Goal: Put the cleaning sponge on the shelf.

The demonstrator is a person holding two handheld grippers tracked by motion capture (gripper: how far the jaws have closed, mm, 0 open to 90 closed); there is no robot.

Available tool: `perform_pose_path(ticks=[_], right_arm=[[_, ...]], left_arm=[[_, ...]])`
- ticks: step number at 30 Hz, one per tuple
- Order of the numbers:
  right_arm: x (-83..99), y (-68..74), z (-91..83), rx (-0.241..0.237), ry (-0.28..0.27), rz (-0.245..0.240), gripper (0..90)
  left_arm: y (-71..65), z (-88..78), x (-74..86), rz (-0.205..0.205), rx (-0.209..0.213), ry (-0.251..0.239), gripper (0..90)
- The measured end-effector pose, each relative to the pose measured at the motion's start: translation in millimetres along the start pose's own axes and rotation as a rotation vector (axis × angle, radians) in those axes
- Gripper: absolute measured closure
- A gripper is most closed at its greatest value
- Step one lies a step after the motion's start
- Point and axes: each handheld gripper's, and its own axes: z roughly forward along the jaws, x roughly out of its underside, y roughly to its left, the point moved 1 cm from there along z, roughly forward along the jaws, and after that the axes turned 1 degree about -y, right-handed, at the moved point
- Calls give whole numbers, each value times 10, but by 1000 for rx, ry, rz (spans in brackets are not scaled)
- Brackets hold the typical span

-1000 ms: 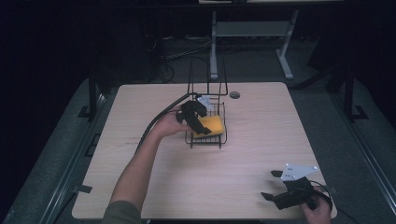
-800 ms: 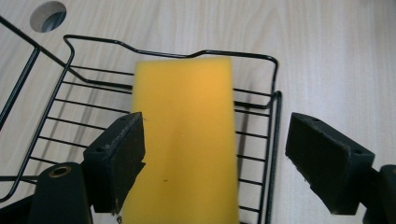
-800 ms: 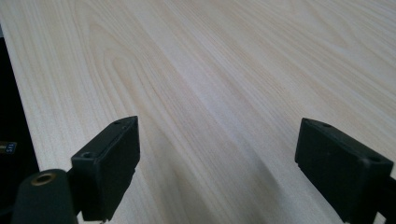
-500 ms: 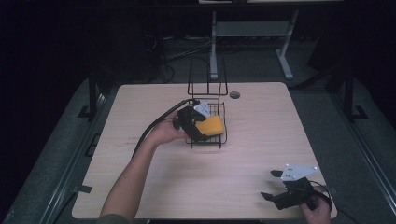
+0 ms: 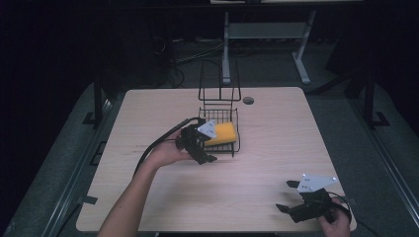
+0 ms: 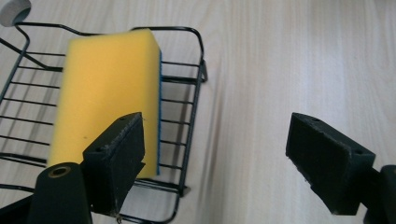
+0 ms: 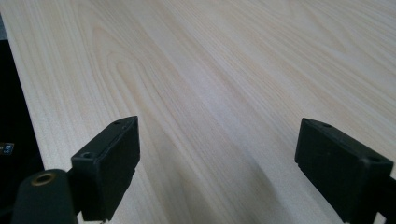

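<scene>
The right gripper (image 7: 217, 163) looks down along its two black jaws, which rise from the bottom corners and stand wide apart with nothing between them. Beneath them lies a pale wooden table (image 7: 224, 70) with fine grain running diagonally. The table's edge runs down the left side, with darkness beyond it.

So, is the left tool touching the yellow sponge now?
Apart. In the left gripper view, the left tool stands open, its jaws wide of the yellow sponge, which lies in the wire basket, not between them.
</scene>
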Motion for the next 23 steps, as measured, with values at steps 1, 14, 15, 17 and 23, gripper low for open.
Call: perform_pose_path(ticks=[1,14,15,17,23], right_arm=[[0,-2,2,-1,2,-2,137],[-6,18,10,5,5,-2,137],[-7,21,11,4,5,-2,137],[-10,25,14,4,5,-7,137],[-14,38,-3,11,-1,-8,137]], left_arm=[[-8,-1,2,-2,2,3,189],[-259,-148,134,-10,-17,-23,191],[-293,-166,146,-13,-22,-25,191],[-351,-190,173,-14,-27,-32,191],[-550,-267,262,-26,-27,-37,189]])
